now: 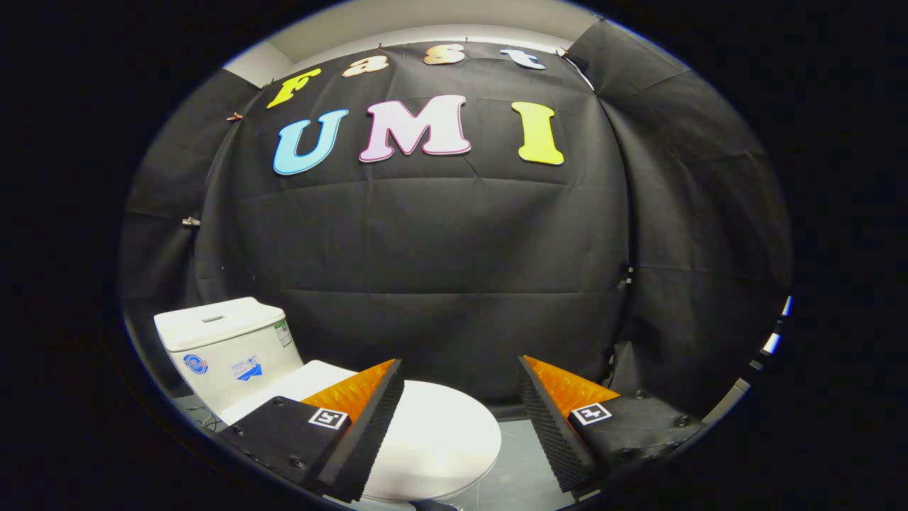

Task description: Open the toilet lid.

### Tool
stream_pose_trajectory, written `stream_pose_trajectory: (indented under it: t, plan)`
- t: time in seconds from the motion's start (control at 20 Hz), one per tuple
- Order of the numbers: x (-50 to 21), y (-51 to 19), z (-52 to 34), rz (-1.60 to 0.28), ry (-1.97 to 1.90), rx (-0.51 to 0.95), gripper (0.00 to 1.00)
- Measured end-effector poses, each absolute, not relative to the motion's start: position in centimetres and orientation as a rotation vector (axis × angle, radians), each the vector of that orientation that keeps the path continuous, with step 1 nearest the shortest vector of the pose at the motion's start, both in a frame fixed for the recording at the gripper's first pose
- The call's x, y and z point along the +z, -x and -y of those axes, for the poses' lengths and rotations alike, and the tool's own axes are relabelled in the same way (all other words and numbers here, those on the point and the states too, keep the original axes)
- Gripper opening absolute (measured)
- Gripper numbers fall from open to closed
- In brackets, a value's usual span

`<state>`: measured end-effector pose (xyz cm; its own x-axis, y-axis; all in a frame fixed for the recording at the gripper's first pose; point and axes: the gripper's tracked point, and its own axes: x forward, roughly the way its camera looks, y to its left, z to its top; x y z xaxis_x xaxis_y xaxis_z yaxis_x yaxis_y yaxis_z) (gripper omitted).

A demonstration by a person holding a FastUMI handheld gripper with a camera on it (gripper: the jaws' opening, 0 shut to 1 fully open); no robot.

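The gripper (461, 419) is held wide open and empty above the toilet. The closed toilet lid (433, 433) lies below and between the fingers, offset towards the left finger; its long axis runs from the tank (223, 348) to the front rim.

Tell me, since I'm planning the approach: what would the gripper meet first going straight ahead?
Probably the black cloth wall. The open gripper points above the closed white toilet lid, which lies low between its jaws; depth is unclear.
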<state>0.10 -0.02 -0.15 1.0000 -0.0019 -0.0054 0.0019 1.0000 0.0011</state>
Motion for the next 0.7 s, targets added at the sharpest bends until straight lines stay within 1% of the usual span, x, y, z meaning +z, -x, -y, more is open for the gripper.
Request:
stream_pose_trajectory:
  t: [0.7]
  plan:
    - [-0.2,-0.21,-0.02,-0.006,-0.002,-0.003,0.98]
